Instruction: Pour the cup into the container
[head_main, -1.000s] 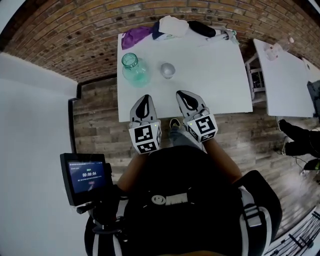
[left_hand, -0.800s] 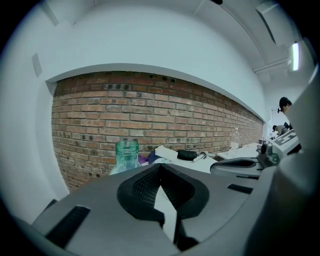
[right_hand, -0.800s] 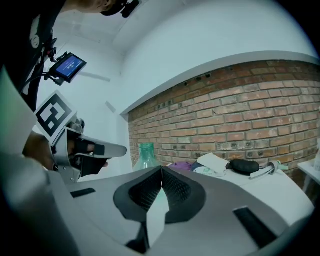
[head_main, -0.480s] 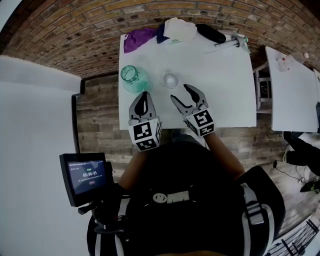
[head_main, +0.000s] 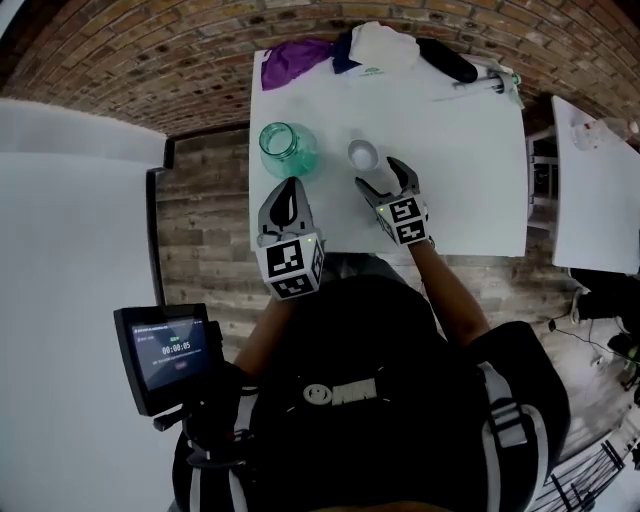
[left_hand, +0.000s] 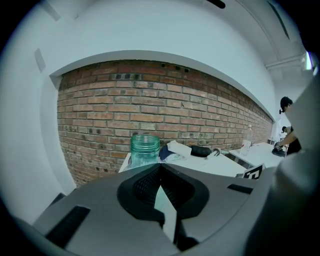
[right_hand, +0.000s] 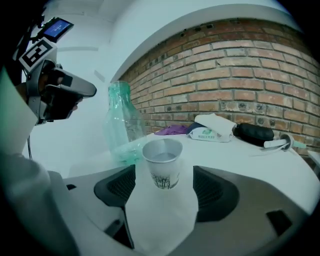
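Right now your right hand-held gripper (head_main: 380, 173) has its jaws spread wide, holding nothing, over the white tabletop (head_main: 470, 170). The cup (right_hand: 162, 163), a small paper one with a dark printed pattern low on its side, stands upright just ahead of those jaws and in line with the gap between them; neither jaw touches it. Its mouth is open and the inside looks silvery. Your left hand-held gripper (head_main: 290, 190) has its jaws drawn together at the tips with nothing between them, and it sits over the near left part of the tabletop, pointing toward the jar (head_main: 288, 150). That jar, the container, is green-tinted glass, upright with an open mouth, standing near the left edge of the tabletop, beside the cup and to its left, the two apart. Along the far edge of the tabletop, against the brick wall (head_main: 150, 60), lie a purple cloth (head_main: 290, 62), a white bundle (head_main: 385, 42) and a long black object (head_main: 447, 60), all well apart from the cup and jar. At your lower left a small lit screen (head_main: 165, 350) faces you. A second white table (head_main: 600, 190) stands off to your right.
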